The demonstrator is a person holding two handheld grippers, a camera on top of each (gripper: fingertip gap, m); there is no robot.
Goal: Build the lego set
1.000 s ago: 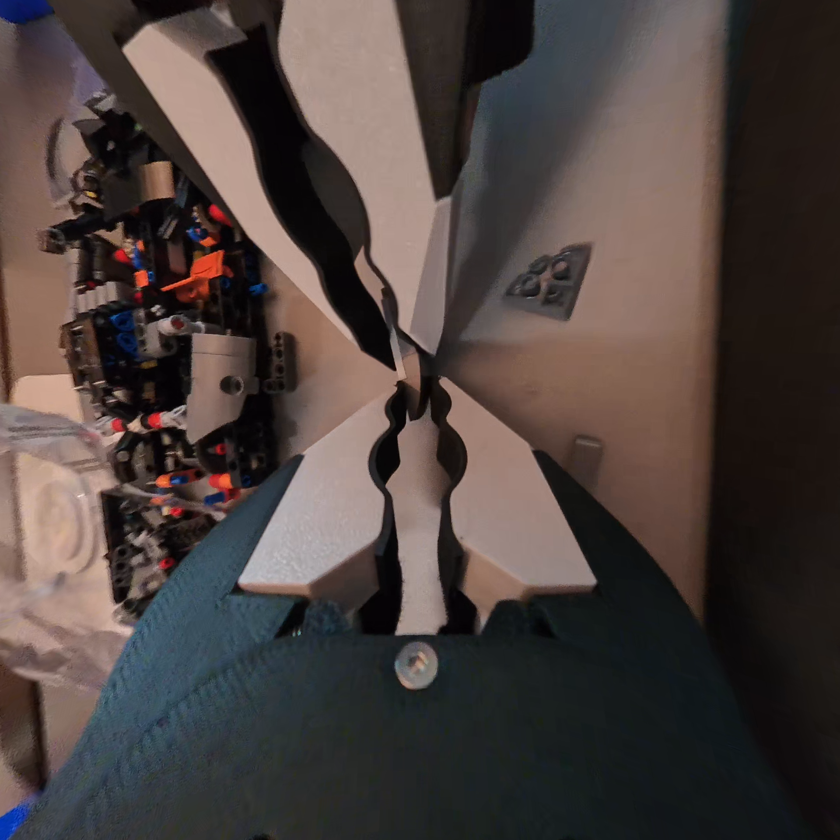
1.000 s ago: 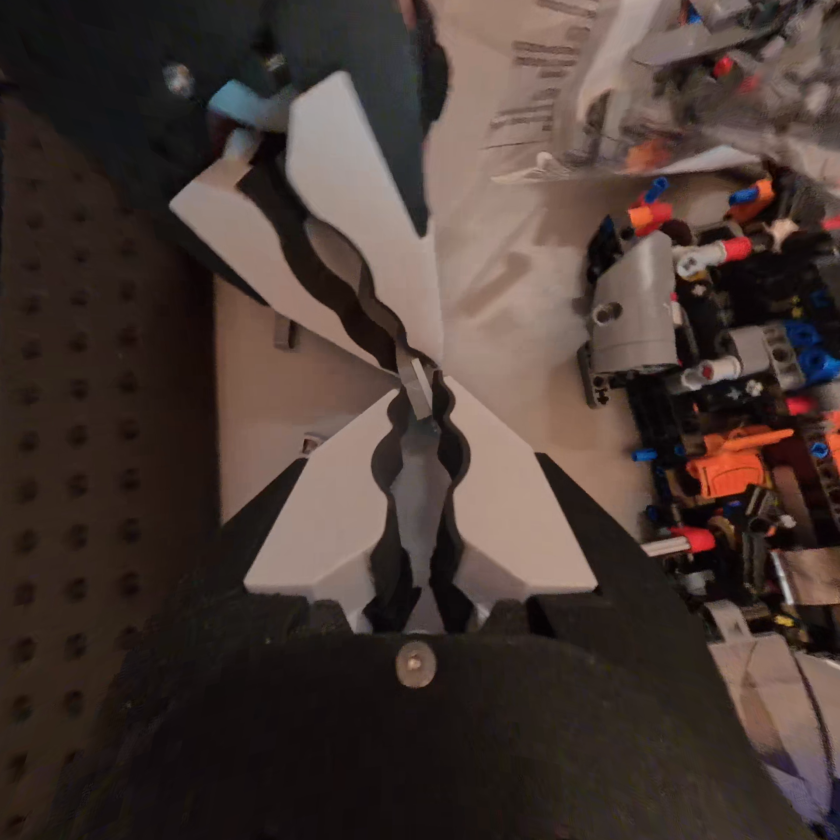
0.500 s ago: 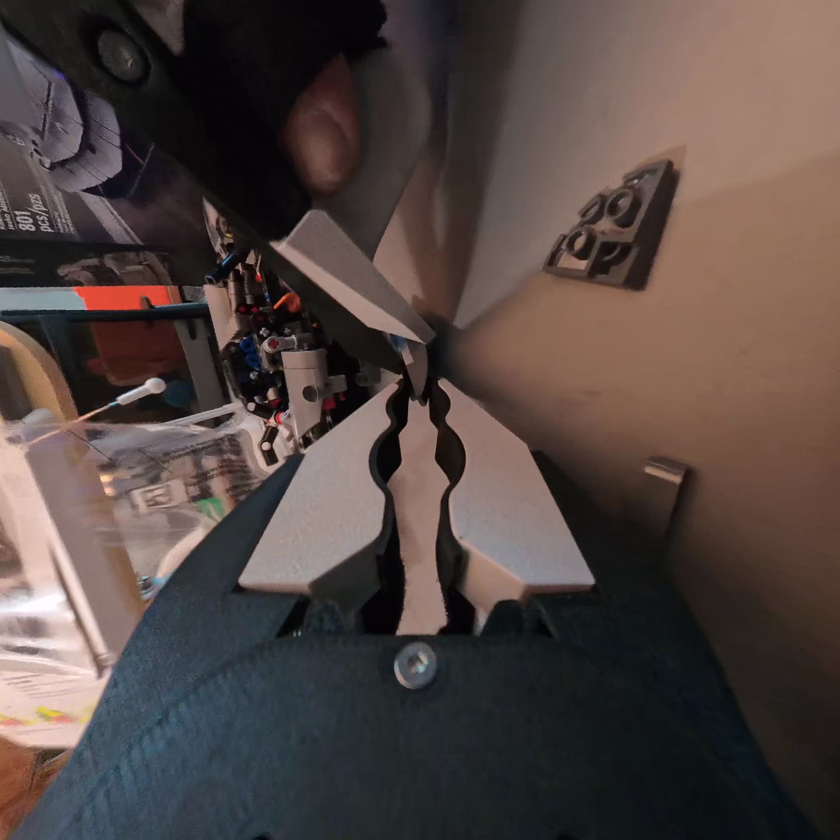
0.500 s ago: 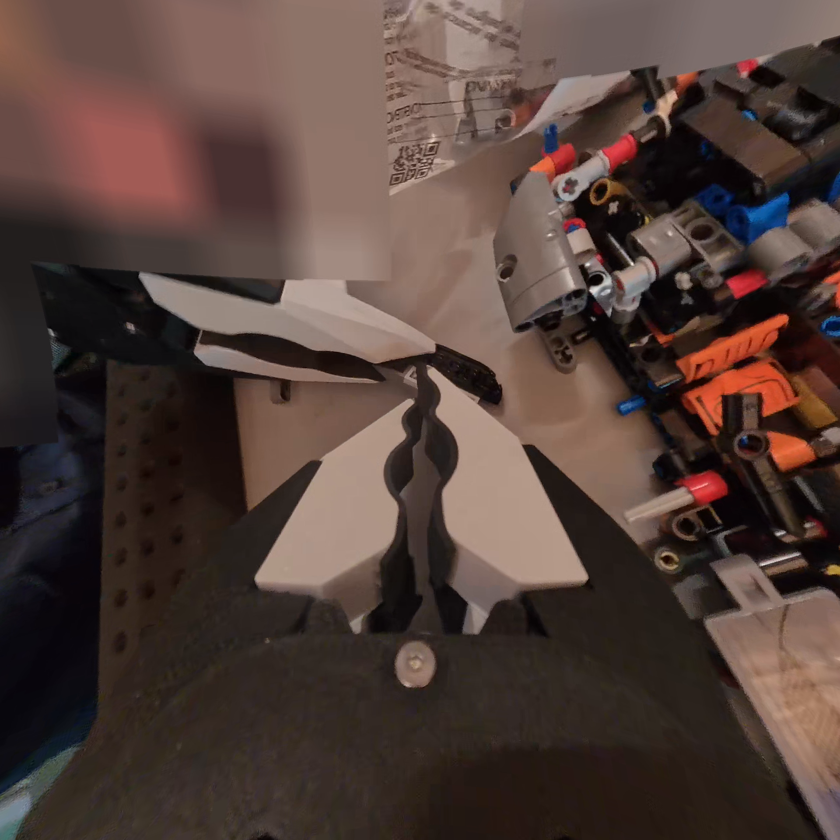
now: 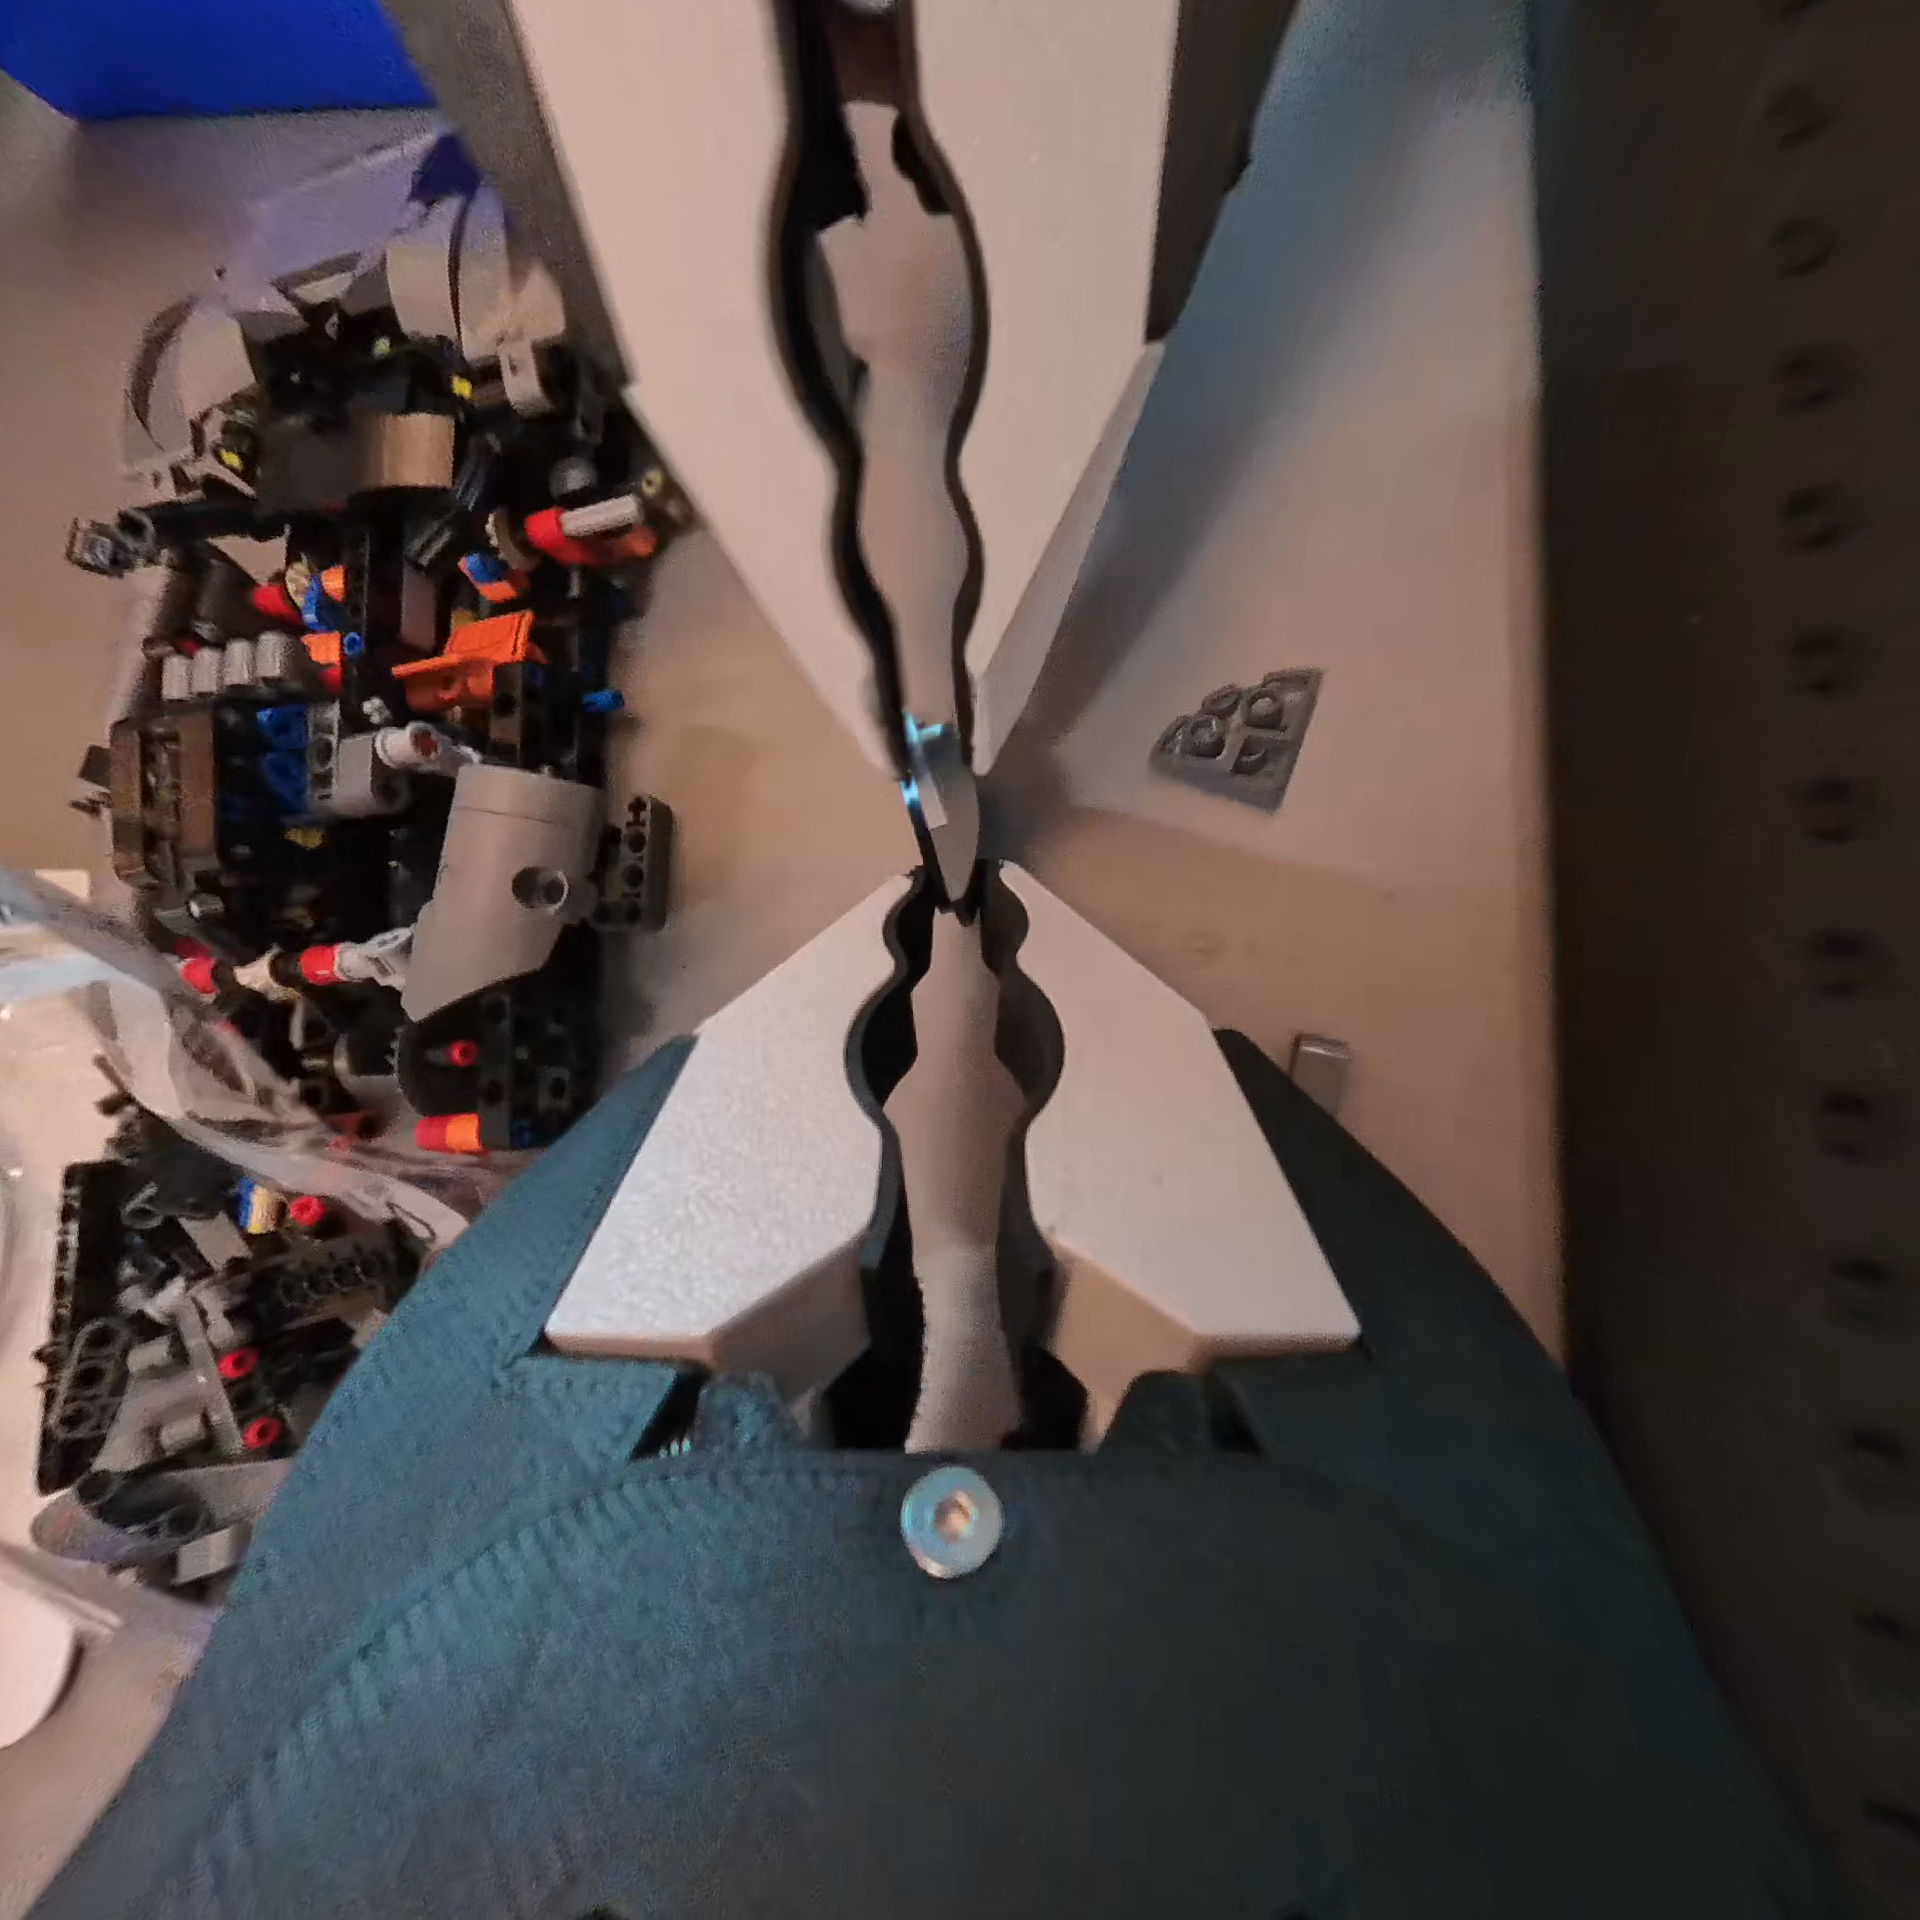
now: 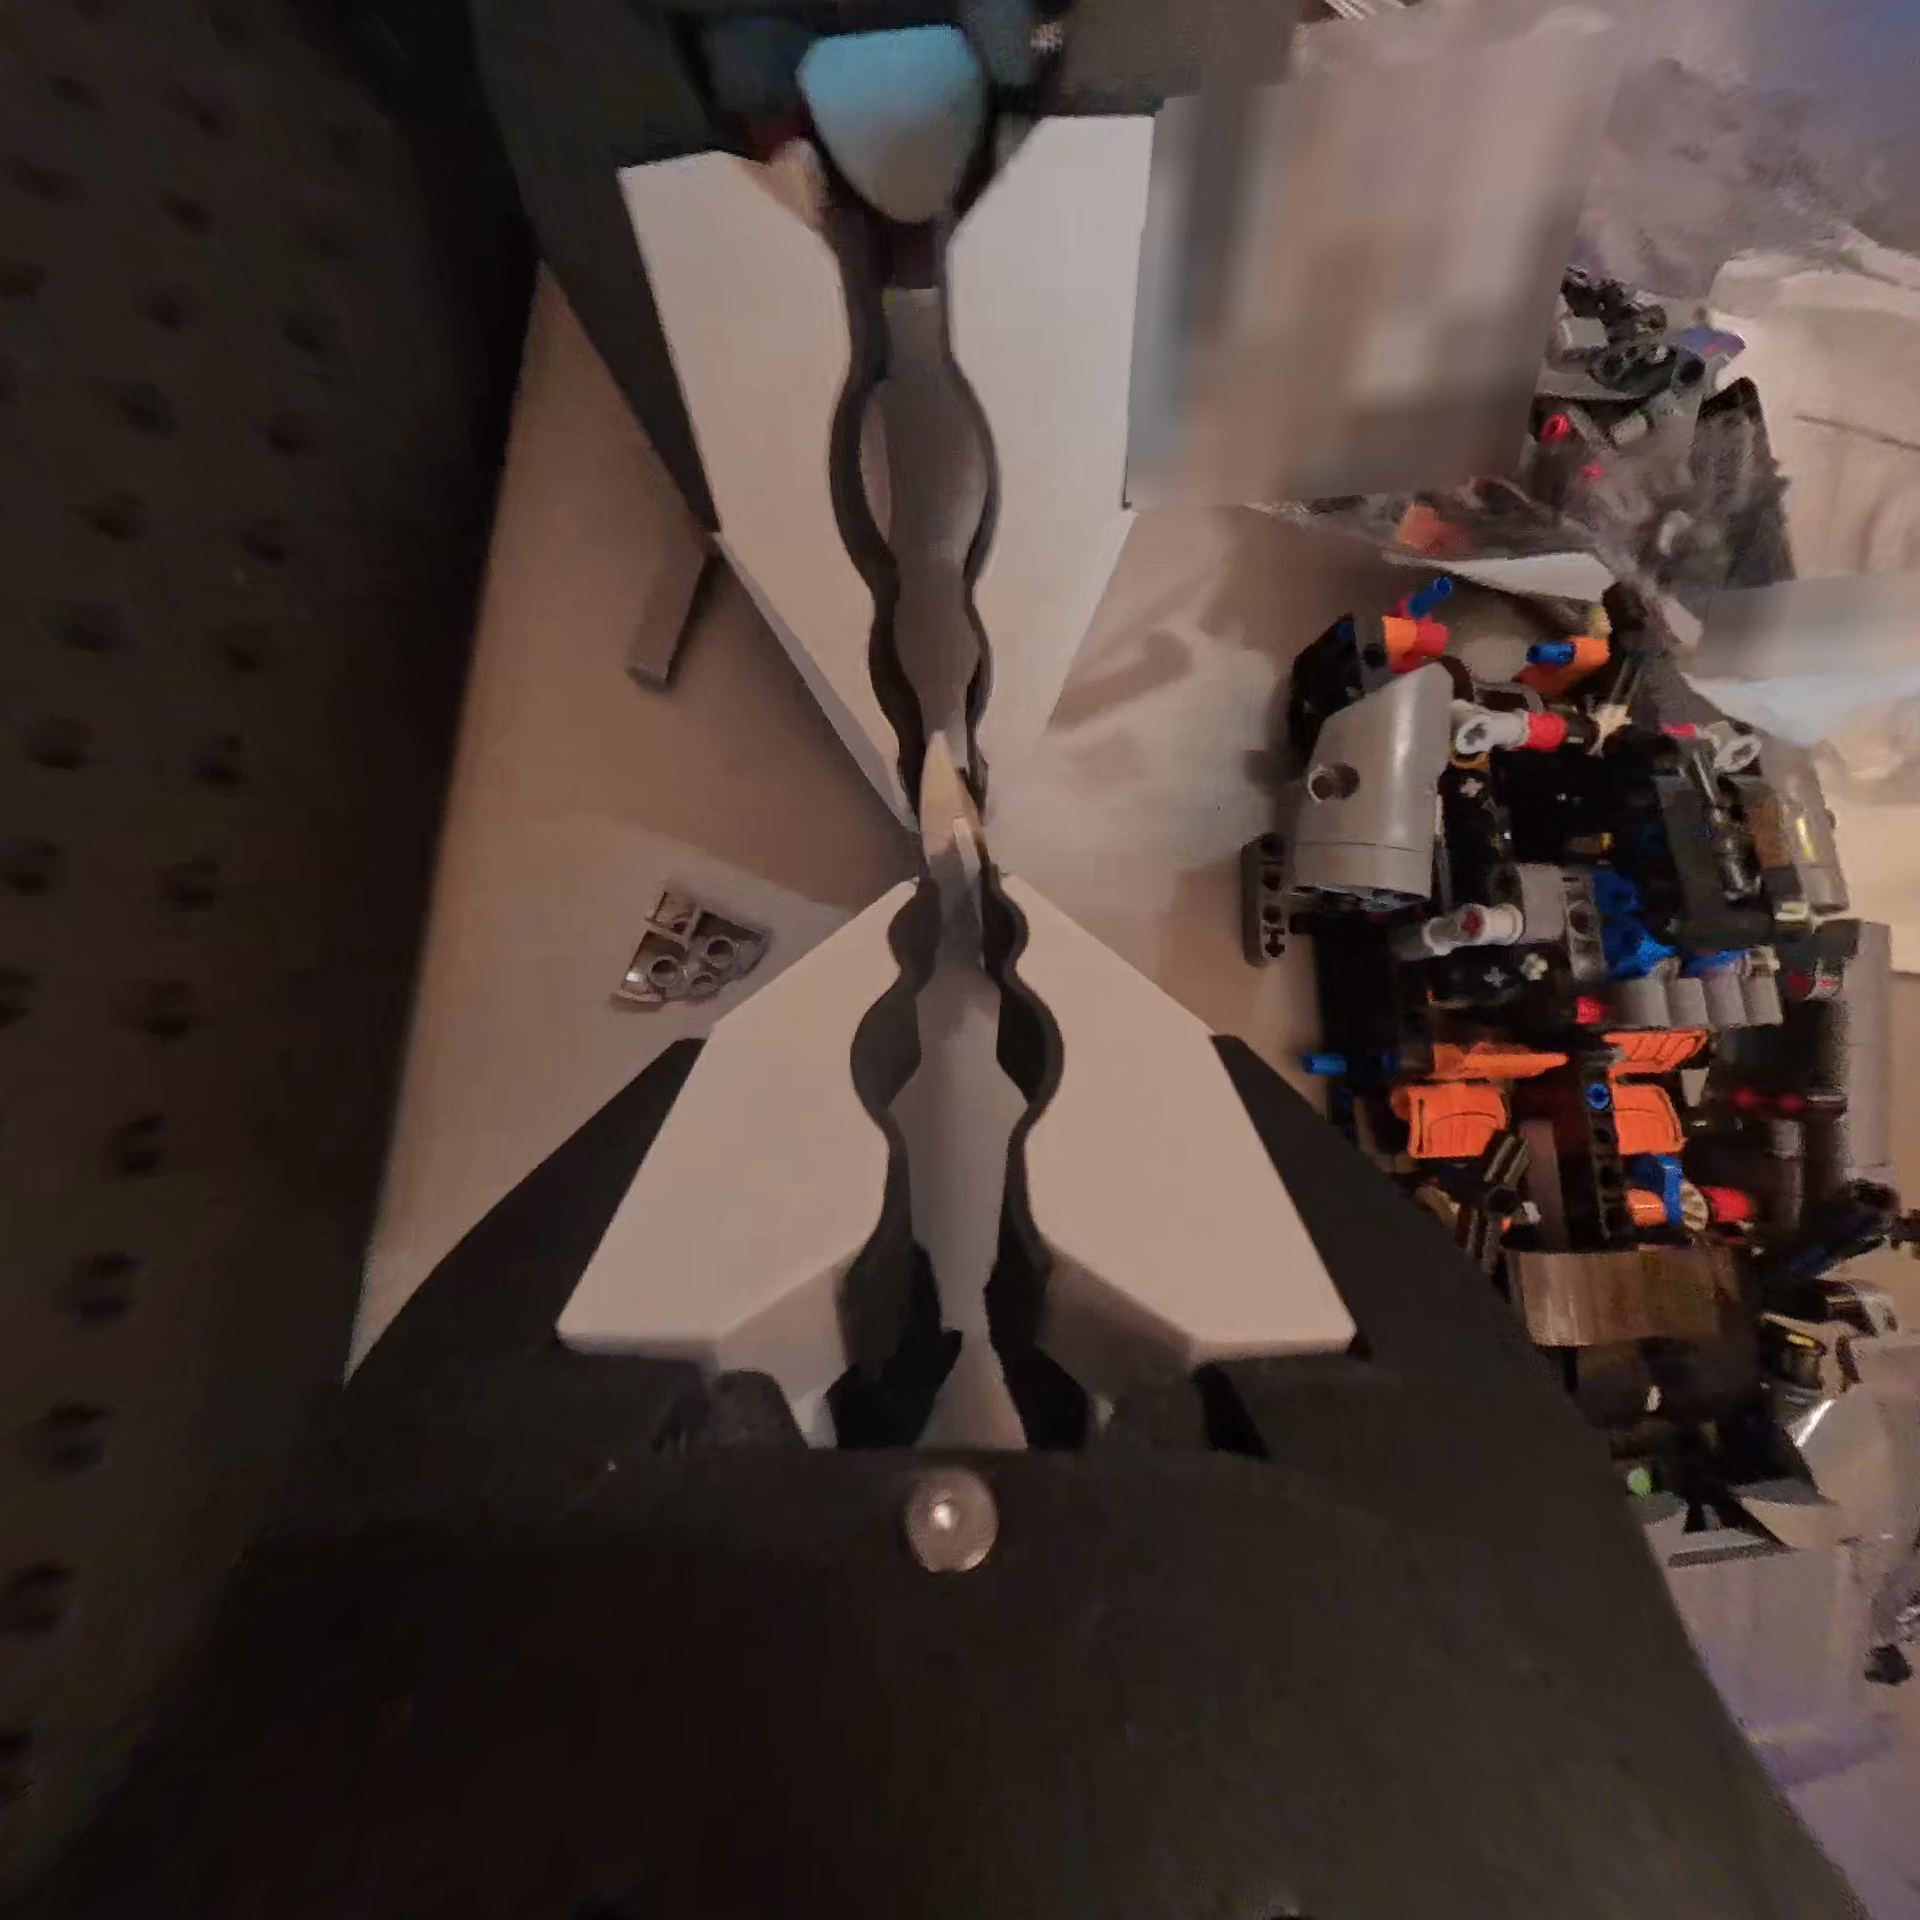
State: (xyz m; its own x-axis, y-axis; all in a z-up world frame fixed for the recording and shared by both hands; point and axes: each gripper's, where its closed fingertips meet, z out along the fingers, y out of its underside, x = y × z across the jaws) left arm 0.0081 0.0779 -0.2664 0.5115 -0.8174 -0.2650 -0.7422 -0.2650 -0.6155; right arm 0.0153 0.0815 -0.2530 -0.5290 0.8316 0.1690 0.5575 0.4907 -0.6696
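While tip to tip, both grippers are clamped on one small grey piece (image 5: pixel 940 800) | long axis 12–6 o'clock | left gripper (image 5: pixel 951 902) closed on its 6 end | right gripper (image 6: pixel 961 906) closed on the other end | lego model (image 6: pixel 1579 935) lies on table (image 6: pixel 540 831) at 3 o'clock.

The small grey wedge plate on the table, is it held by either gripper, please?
No, the wedge plate lies loose on the table, studs down.
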